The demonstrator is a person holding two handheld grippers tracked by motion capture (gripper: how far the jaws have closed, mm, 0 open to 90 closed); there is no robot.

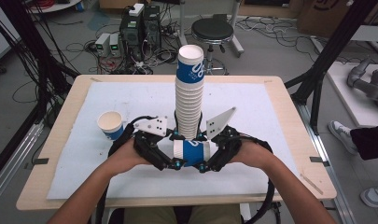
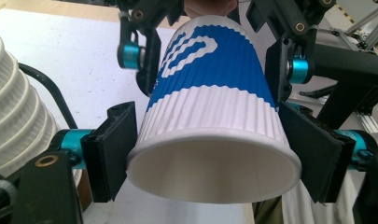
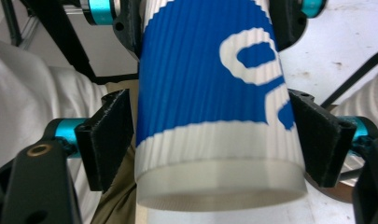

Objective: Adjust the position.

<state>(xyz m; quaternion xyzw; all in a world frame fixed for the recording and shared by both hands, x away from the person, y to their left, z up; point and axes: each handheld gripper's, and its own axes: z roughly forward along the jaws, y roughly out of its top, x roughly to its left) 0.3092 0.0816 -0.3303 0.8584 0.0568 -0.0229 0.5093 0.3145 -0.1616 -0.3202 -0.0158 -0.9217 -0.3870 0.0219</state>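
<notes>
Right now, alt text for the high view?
Both hands hold a blue-and-white paper cup sideways between the left gripper and right gripper, in front of a tall cup stack. A single cup stands upright at left on the white mat.

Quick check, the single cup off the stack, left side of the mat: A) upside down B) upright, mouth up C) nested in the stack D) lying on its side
B: the lone paper cup stands upright on the white mat with its open mouth up, apart from the tall cup stack.

Two claws, two loose cups, one cup stack (perhaps fifteen high).
</notes>
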